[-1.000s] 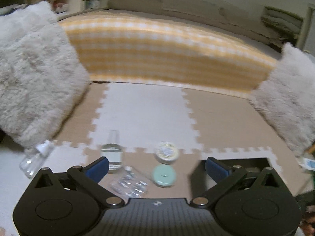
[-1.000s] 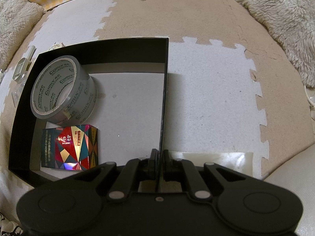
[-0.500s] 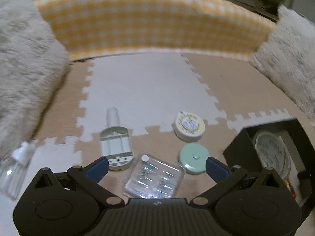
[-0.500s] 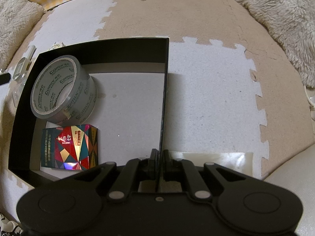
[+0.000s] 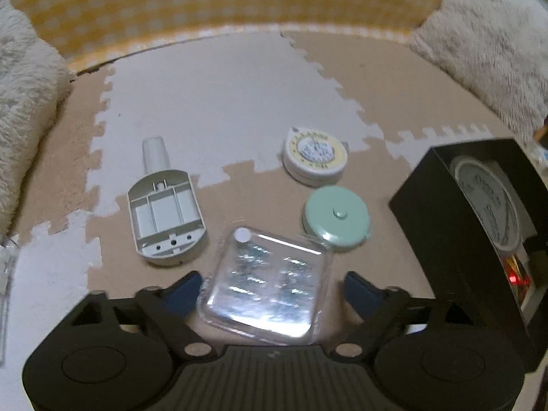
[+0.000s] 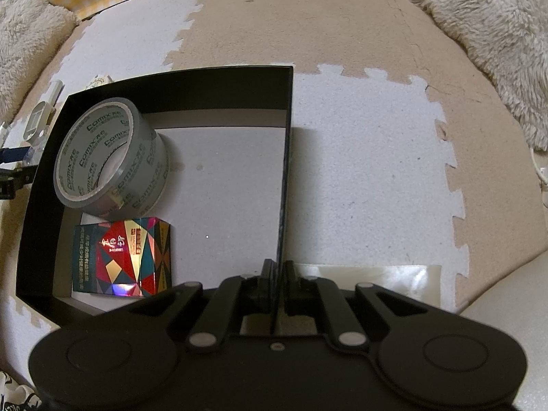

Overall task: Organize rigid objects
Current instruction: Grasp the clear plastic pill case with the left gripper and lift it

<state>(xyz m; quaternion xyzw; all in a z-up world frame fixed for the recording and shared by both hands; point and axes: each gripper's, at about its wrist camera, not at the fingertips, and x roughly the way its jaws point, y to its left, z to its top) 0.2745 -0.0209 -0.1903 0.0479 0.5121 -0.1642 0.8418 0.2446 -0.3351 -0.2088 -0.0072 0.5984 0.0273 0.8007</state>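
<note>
A clear plastic case (image 5: 267,281) with foil packs inside lies on the foam mat. My left gripper (image 5: 270,286) straddles it, jaws closing. The left blue pad sits at the case's edge; a small gap shows at the right pad. Beyond it lie a mint round tape measure (image 5: 337,217), a white round tin (image 5: 315,156) and a grey plastic shell with a handle (image 5: 166,215). My right gripper (image 6: 279,274) is shut on the right wall of the black box (image 6: 289,137). Inside the box are a tape roll (image 6: 109,157) and a colourful small carton (image 6: 123,257).
Fluffy cushions (image 5: 24,102) flank the mat on both sides, and a yellow checked mattress edge (image 5: 222,0) closes the far side. A clear bottle (image 5: 5,260) lies at the left edge. A plastic sheet (image 6: 376,277) lies right of the box.
The left gripper has come down and tilted toward the clear case, which now lies between its narrowing fingers. The right gripper and the box have not moved.
</note>
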